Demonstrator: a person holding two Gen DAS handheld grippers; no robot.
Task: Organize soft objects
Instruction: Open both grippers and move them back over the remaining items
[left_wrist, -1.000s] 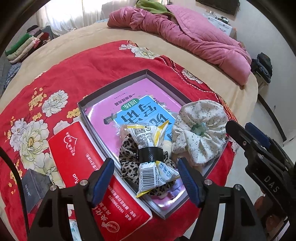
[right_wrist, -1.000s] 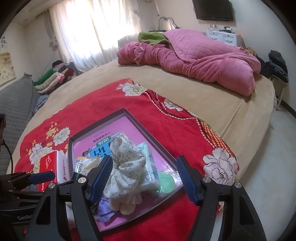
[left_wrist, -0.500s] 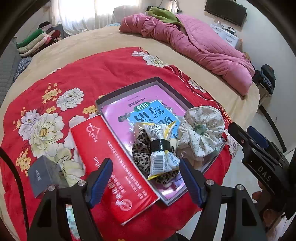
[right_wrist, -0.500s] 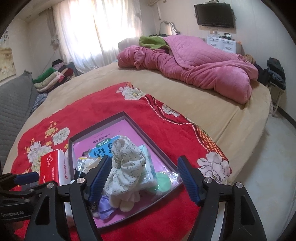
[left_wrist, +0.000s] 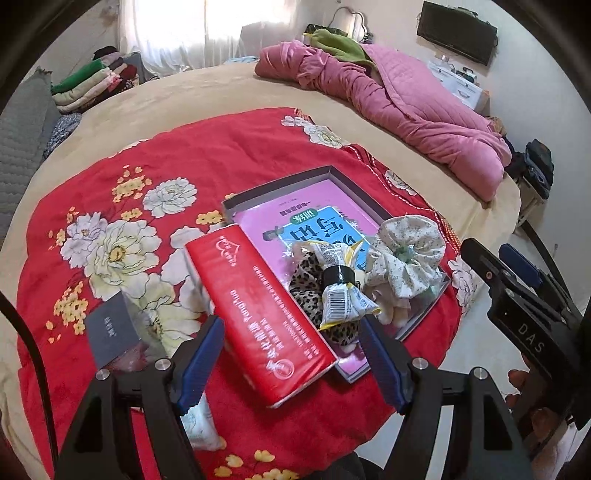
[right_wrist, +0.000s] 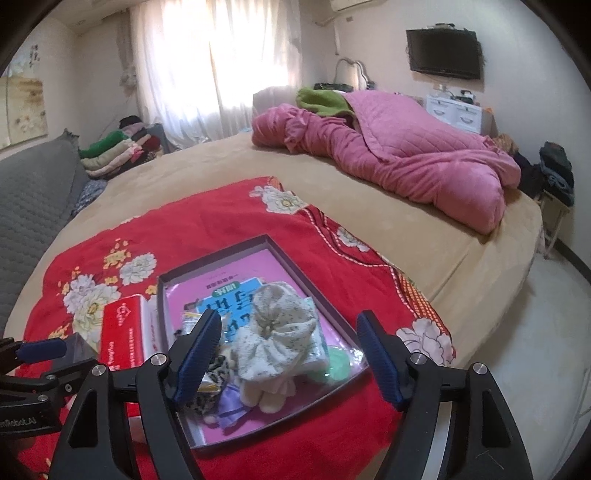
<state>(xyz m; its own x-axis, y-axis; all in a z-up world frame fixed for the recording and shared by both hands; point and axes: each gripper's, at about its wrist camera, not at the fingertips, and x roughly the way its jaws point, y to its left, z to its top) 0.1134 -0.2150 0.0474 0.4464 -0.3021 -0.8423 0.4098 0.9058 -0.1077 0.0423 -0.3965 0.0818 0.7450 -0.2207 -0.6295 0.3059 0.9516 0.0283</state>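
A grey shallow tray (left_wrist: 280, 184) lies on the red floral blanket (left_wrist: 192, 155) with a pink book inside. On the book sit a leopard scrunchie (left_wrist: 308, 291), a yellow snack packet with a black band (left_wrist: 340, 291) and a white floral scrunchie (left_wrist: 410, 254). My left gripper (left_wrist: 291, 360) hangs open above the near end of a red tissue pack (left_wrist: 258, 317), holding nothing. My right gripper (right_wrist: 288, 356) is open and empty too, hovering over the floral scrunchie (right_wrist: 280, 321) in the tray (right_wrist: 221, 251). Small cream and purple soft pieces (right_wrist: 266, 395) lie at the tray's near end.
A dark grey card (left_wrist: 110, 332) and a white pack (left_wrist: 201, 424) lie on the blanket near my left fingers. A pink quilt (left_wrist: 406, 107) is heaped at the far side of the bed, folded clothes (left_wrist: 88, 85) at far left. The bed edge and floor (right_wrist: 517, 350) lie right.
Both grippers have pulled back and up from the tray, so the objects look smaller and farther. The jaws stayed open and empty; nothing on the tray moved.
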